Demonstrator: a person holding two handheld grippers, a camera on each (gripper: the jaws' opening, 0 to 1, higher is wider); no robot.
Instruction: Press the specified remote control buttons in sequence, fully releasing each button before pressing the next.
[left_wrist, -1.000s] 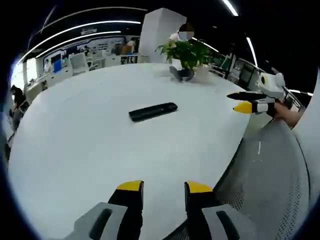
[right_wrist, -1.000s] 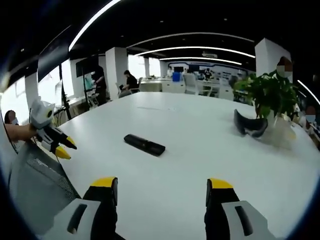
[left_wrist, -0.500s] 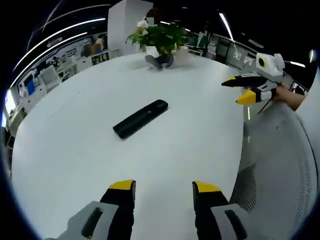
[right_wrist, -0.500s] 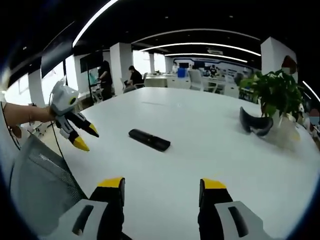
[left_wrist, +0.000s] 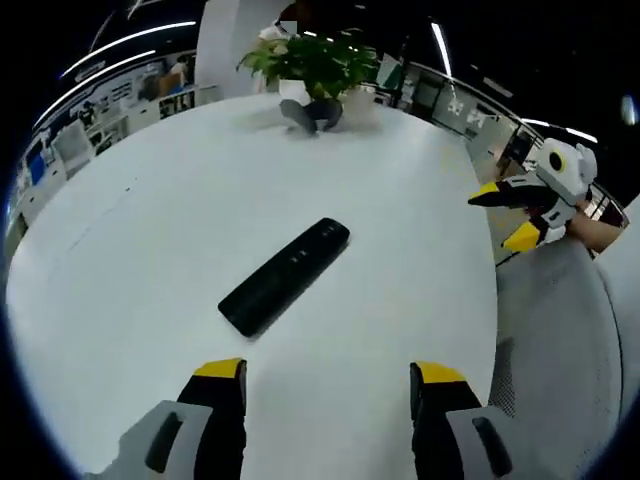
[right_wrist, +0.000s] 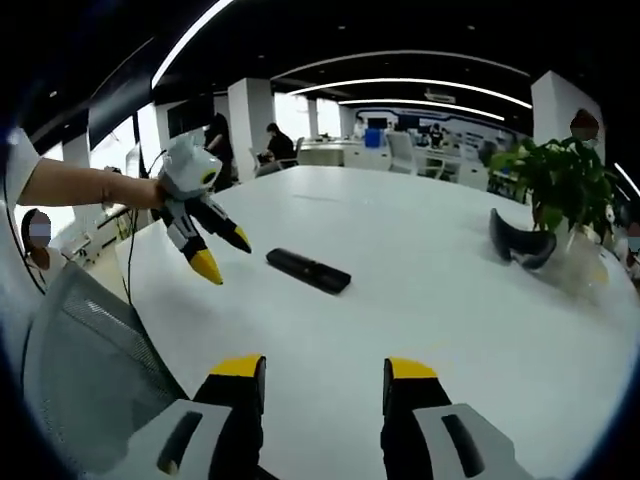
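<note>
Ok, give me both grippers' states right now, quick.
Left gripper: open, holding nothing, above the table short of the remote.
Right gripper: open, holding nothing, well back from the remote.

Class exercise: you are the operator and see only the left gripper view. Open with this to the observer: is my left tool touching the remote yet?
Observer: No. In the right gripper view the left tool hangs in the air, apart from the remote.
Operator: Are its jaws open?
Observer: Yes, spread, with the tips pointing down toward the table and nothing between them.
Operator: Is anyone beyond the table?
Observer: A person stands far off beside a pillar.
</note>
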